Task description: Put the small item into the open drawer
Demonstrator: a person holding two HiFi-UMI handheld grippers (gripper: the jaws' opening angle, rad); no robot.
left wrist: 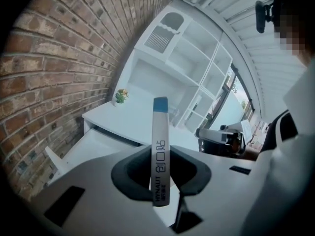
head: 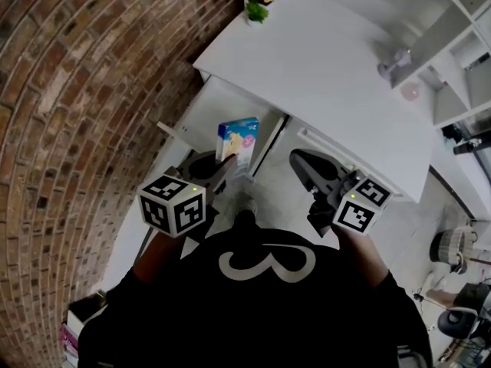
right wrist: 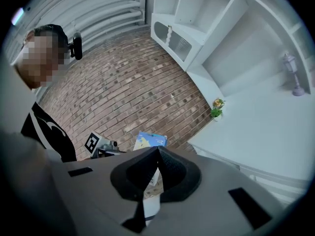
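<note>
The small item is a flat blue-and-white box [head: 238,141], held upright in my left gripper [head: 225,165], whose jaws are shut on its lower part. It hangs just above the near end of the open white drawer [head: 209,113]. In the left gripper view the box [left wrist: 160,132] shows edge-on between the pads of the left gripper [left wrist: 160,173], with the drawer [left wrist: 91,144] below and to the left. My right gripper [head: 301,164] hovers to the right of the drawer, shut and empty. In the right gripper view the right gripper [right wrist: 157,155] has its jaws closed together, and the box [right wrist: 150,140] shows beyond them.
The drawer pulls out from a white desk [head: 322,60] against a brick wall [head: 84,90]. A small potted plant [head: 259,4] stands at the desk's far corner, a small lamp [head: 393,64] near white shelves [head: 460,44]. The person's dark shirt fills the lower head view.
</note>
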